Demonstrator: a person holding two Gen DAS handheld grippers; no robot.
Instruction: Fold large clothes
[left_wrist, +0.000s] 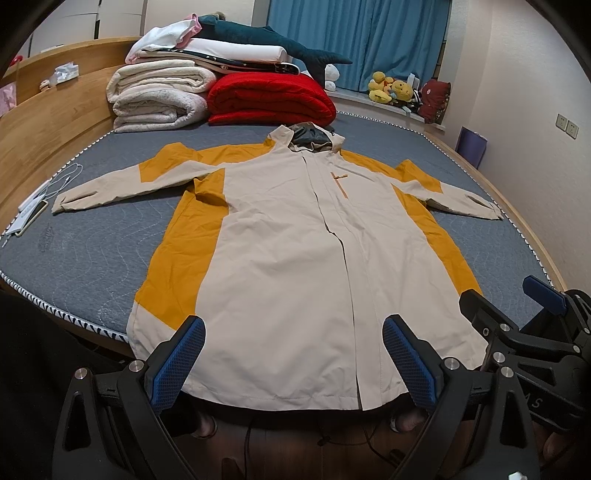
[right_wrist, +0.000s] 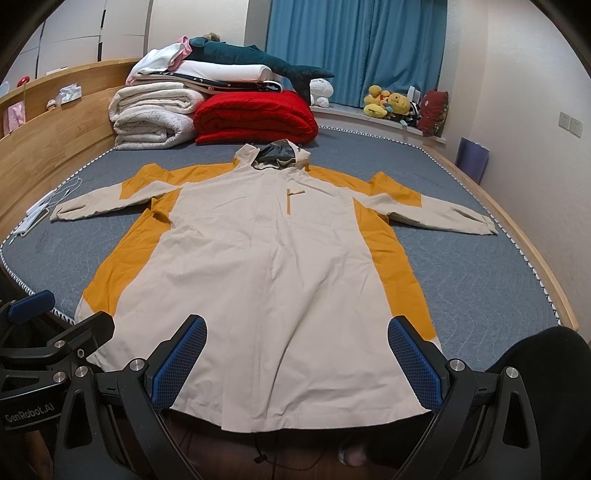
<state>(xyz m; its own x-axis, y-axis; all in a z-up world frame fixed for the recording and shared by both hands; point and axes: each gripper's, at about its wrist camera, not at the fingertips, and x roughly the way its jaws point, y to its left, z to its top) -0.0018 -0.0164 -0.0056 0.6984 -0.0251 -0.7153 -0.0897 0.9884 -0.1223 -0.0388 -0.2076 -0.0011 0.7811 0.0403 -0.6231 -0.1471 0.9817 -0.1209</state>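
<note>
A large beige and mustard-yellow hooded jacket (left_wrist: 288, 243) lies flat, front up, on the grey mattress (left_wrist: 88, 251), sleeves spread to both sides, hood toward the far end. Its hem hangs over the near edge. My left gripper (left_wrist: 293, 362) is open and empty, held above the hem. My right gripper (right_wrist: 297, 362) is open and empty, also above the hem of the jacket (right_wrist: 266, 258). The right gripper also shows at the right edge of the left wrist view (left_wrist: 517, 314), and the left gripper shows at the left edge of the right wrist view (right_wrist: 55, 321).
Folded white blankets (left_wrist: 159, 96), a red quilt (left_wrist: 269, 98) and a plush shark (left_wrist: 273, 40) are stacked at the far end. A phone with a white cable (left_wrist: 33, 214) lies at the mattress's left edge. A wooden headboard (left_wrist: 48, 122) runs along the left. Plush toys (left_wrist: 391, 90) sit on the window ledge.
</note>
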